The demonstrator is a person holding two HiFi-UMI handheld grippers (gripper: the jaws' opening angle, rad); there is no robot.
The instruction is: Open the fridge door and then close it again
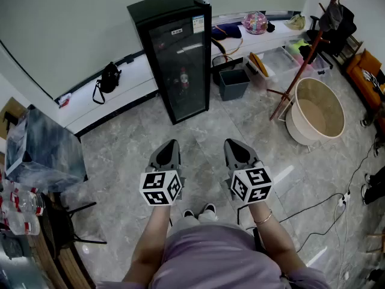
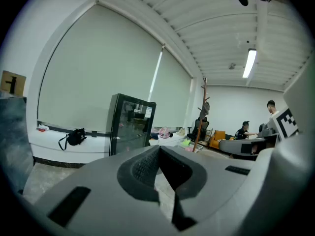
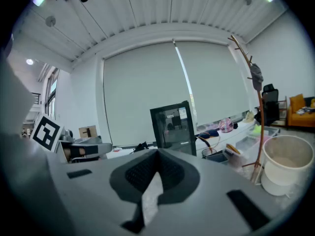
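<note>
Standing shut: boxy black glass-fronted fridge (image 1: 179, 65).

Behind the dark glass door of the fridge (image 1: 174, 59) only a small reddish shape (image 1: 183, 80) shows, too small to name, and the print on the door's sticker (image 1: 198, 24) is too small to read. In the head view the marker cubes cover the hands holding the left tool (image 1: 172, 143) and the right tool (image 1: 232, 143), and the bottom edge cuts the person (image 1: 204, 257) off. The left edge cuts the clear bottles (image 1: 18, 206), the right edge the orange seat (image 1: 368, 71), the top edge the coat stand (image 1: 296, 71).
</note>
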